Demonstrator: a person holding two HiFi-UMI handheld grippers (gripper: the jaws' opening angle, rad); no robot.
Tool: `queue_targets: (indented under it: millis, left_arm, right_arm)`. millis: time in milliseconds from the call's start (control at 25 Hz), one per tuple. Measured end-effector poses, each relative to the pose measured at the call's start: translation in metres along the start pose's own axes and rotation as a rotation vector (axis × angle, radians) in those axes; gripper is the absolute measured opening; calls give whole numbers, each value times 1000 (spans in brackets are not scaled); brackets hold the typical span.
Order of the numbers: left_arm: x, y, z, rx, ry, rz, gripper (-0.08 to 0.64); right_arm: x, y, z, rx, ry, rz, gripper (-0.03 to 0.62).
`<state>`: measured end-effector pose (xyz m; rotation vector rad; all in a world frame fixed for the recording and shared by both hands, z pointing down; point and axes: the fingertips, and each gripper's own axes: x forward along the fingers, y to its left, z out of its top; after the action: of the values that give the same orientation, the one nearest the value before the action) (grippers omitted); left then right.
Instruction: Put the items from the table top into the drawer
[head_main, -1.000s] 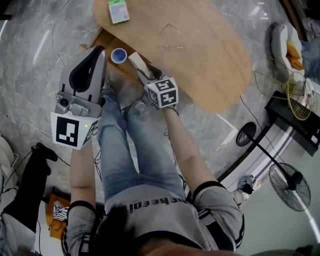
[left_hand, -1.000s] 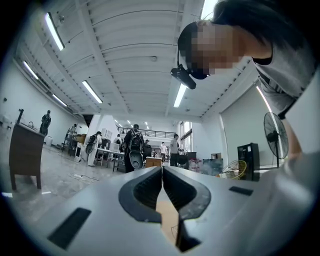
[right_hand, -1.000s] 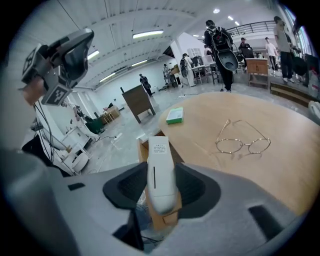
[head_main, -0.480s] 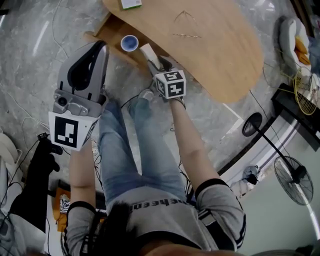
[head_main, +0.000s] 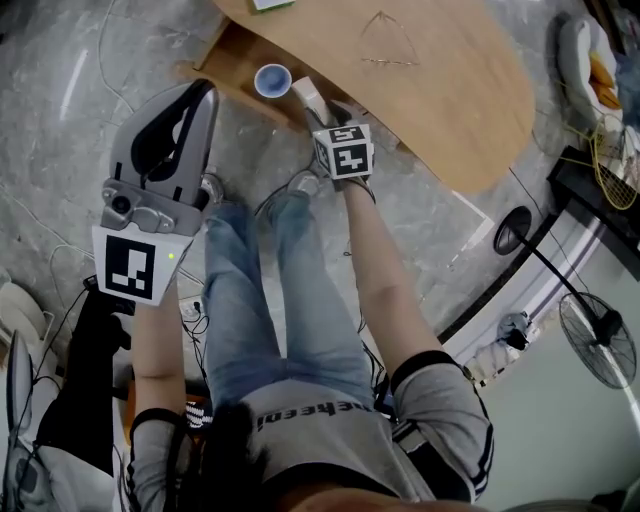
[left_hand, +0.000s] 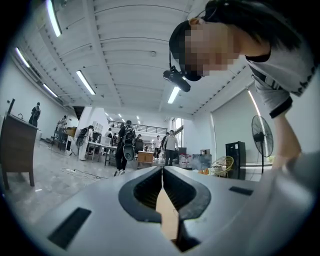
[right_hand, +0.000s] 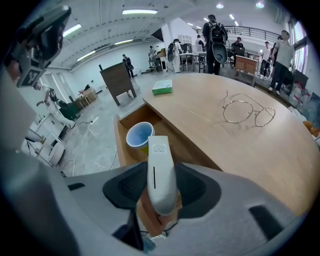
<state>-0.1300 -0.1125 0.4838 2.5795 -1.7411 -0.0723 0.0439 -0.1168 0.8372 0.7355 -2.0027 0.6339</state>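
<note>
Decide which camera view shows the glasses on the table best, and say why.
The right gripper view: the glasses lie close on the table, both round lenses and wire arms clear. The head view shows them only as a faint thin outline near its top edge. The left gripper view faces the room and misses them.

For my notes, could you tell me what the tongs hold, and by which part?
Right tongs grip the white oblong plastic device by its rounded end; left tongs hold nothing.
</note>
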Motion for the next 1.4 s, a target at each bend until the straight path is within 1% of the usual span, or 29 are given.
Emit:
queue_targets:
  millis: [120, 240, 560, 960, 1120, 1400]
  left_arm:
    - [-2, -1, -5, -7, 3, -1, 12]
    - [-7, -4, -10, -10, 12, -2, 12]
    - [-18, 1, -20, -3, 44, 18, 12]
    - [-25, 7, -24, 4, 57, 53, 12]
    - [-27, 9, -26, 10, 65, 62, 12]
    - [-27, 12, -28, 8, 75, 71, 12]
  right_arm:
    - [7, -4, -4, 3, 31, -37, 179]
    - [16, -6, -6, -16, 65, -64, 179]
    - [39, -11, -2, -36, 132, -102, 183]
    - [61, -11, -5, -84, 183, -91, 184]
    - [64, -9, -11, -83, 221, -79, 186]
    - [65, -7, -14, -83, 222, -70, 183]
